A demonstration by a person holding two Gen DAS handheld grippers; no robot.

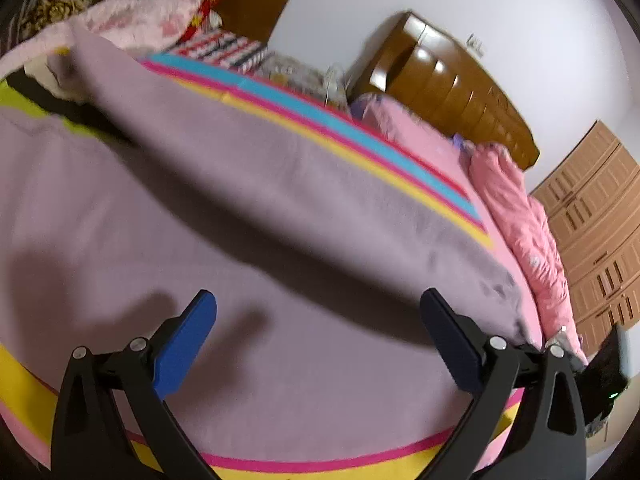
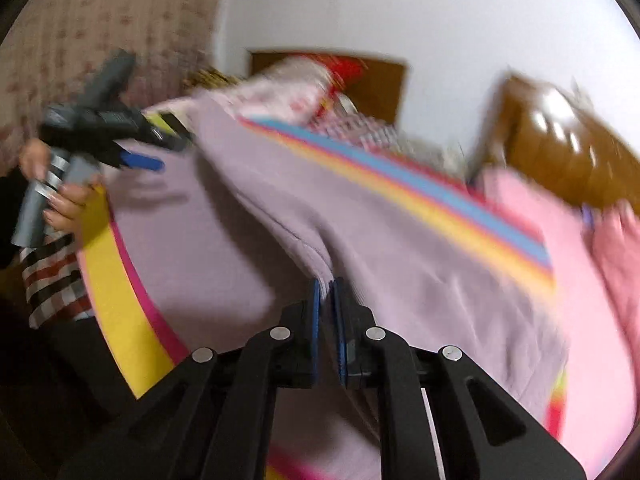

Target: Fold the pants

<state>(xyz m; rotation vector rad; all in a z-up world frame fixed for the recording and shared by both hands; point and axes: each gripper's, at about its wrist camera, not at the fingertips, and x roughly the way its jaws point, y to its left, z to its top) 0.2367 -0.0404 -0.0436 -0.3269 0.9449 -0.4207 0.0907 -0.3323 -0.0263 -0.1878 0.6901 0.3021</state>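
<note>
Pants [image 1: 248,184], mauve in colour, lie spread across the bed [image 1: 420,152], over a striped cover [image 1: 360,136] with yellow, pink and blue bands. 1 part of the garment is lifted clear of the rest, forming a raised fold that casts a dark shadow on the fabric beneath it.

Left hand-held gripper [image 1: 318,322]: the 2 blue-padded fingers are spread wide, with nothing between them. It hangs above the flat portion of the pants. In the right wrist view the same left hand-held gripper [image 2: 144,162] appears at the far left edge of the bed, gripped by the person's left hand [image 2: 66,196].

Right hand-held gripper [image 2: 327,286]: fingers pressed together, pinching an edge of the pants [image 2: 360,240]. The cloth rises to the pinch point and drapes away on both sides.

Surroundings: a wooden headboard [image 1: 460,88] stands at the far end of the bed. A pink quilt [image 1: 520,208] is bunched along the far side. Piled bedding [image 1: 152,12] sits at the other end. A wooden wardrobe [image 1: 596,232] stands beyond. The right wrist view is motion-blurred.
</note>
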